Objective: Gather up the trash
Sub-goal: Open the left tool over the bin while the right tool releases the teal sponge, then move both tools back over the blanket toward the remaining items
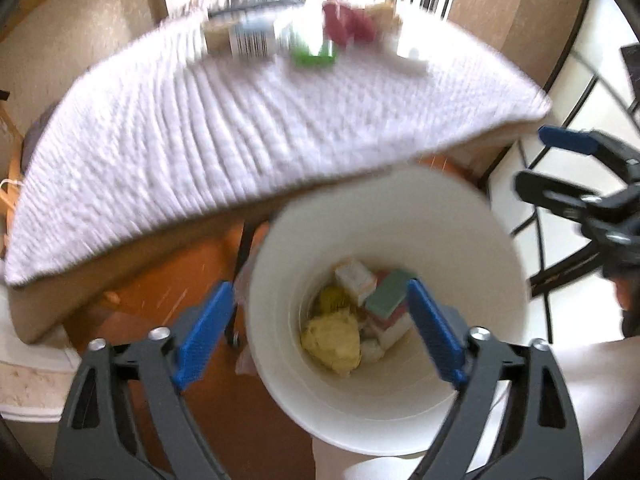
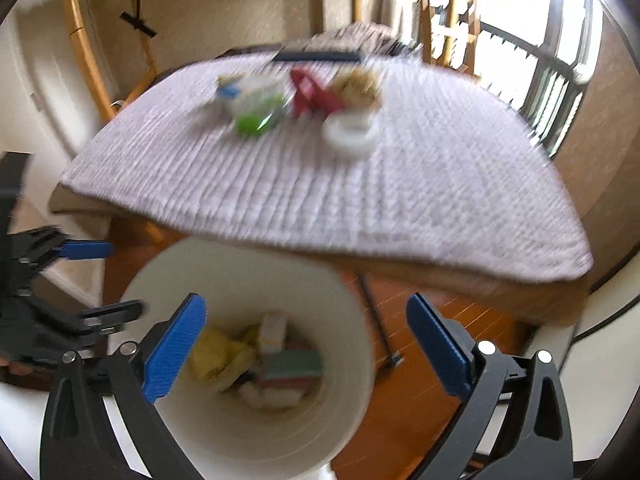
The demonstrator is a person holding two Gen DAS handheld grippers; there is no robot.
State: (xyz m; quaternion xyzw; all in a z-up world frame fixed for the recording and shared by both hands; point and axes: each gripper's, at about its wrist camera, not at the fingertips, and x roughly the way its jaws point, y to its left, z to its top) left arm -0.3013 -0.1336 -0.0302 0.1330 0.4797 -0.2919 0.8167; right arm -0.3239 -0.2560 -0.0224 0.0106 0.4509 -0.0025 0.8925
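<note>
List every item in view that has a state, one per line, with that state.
left gripper: open, empty, above the bin
right gripper: open, empty
white bin: upright on floor, partly filled
yellow wrapper: crumpled, in bin
green box: lying in bin
tape roll: flat on tablecloth

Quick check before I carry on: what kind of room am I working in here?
Most likely a home dining or living room: a table under a white quilted cloth, wooden flooring beneath it, and a railed balcony window behind. A white trash bucket stands on the floor beside the table.
</note>
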